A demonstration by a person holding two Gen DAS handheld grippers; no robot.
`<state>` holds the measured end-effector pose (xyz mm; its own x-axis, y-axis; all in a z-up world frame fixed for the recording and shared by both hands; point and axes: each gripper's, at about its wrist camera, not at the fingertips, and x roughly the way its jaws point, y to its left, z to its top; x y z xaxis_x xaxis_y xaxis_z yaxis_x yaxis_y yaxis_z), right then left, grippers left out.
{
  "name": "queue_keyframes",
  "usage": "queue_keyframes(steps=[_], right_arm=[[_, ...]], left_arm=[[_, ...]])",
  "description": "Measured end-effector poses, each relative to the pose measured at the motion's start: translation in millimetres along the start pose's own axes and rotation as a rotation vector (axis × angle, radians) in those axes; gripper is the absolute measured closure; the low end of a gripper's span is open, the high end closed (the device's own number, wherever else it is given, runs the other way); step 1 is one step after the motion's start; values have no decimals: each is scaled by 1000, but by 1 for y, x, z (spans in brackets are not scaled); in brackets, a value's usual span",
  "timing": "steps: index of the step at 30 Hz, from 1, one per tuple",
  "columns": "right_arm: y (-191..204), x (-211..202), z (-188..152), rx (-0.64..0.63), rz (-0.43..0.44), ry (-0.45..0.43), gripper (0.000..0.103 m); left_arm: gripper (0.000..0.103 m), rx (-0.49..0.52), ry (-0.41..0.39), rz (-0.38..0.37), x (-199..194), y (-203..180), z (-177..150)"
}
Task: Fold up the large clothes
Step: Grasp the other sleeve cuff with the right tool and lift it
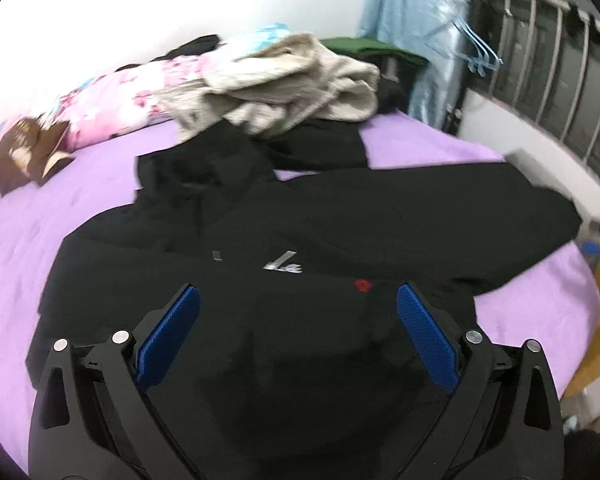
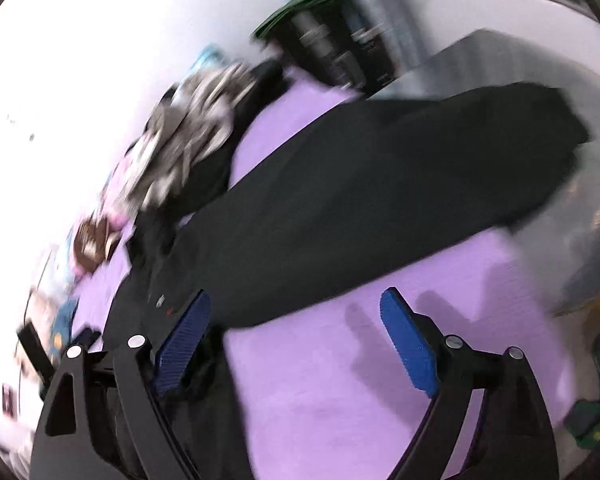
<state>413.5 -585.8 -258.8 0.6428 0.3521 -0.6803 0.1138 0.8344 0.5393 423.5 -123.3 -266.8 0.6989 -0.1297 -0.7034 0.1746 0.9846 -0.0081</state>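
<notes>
A large black hooded garment [image 1: 308,224] lies spread on the purple bed sheet [image 1: 412,140], with a small silver logo [image 1: 282,266] and a red mark [image 1: 363,285] on its chest. Its long sleeve reaches right toward the bed edge, also in the right wrist view [image 2: 380,184]. My left gripper [image 1: 298,296] is open and empty, hovering over the garment's body. My right gripper [image 2: 296,300] is open and empty, above the sheet [image 2: 340,380] just below the sleeve; this view is blurred and tilted.
A beige fleece garment [image 1: 284,80] and a pink floral quilt [image 1: 112,100] are piled at the back of the bed. A light blue curtain [image 1: 416,20], hangers and a metal railing [image 1: 548,64] stand at the right. The bed's right edge drops to the floor.
</notes>
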Motion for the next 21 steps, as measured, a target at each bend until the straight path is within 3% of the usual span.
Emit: queue_keyframes(steps=[6,11,15,21], right_arm=[[-93,-41,43,176,-88,-166,18],[-164,-49,68,364,-69,-240,18],[-197,-43,82,457,-56,-259,18],[-207,-21,91,491,-29,-229,25]], left_arm=[[7,-56,89,-54,28,-30,-8],[7,-61,113,-68,42,-42,-12],[7,-75,141,-71,56,-42,-14],[7,-107,164,-75,68,-41,-16]])
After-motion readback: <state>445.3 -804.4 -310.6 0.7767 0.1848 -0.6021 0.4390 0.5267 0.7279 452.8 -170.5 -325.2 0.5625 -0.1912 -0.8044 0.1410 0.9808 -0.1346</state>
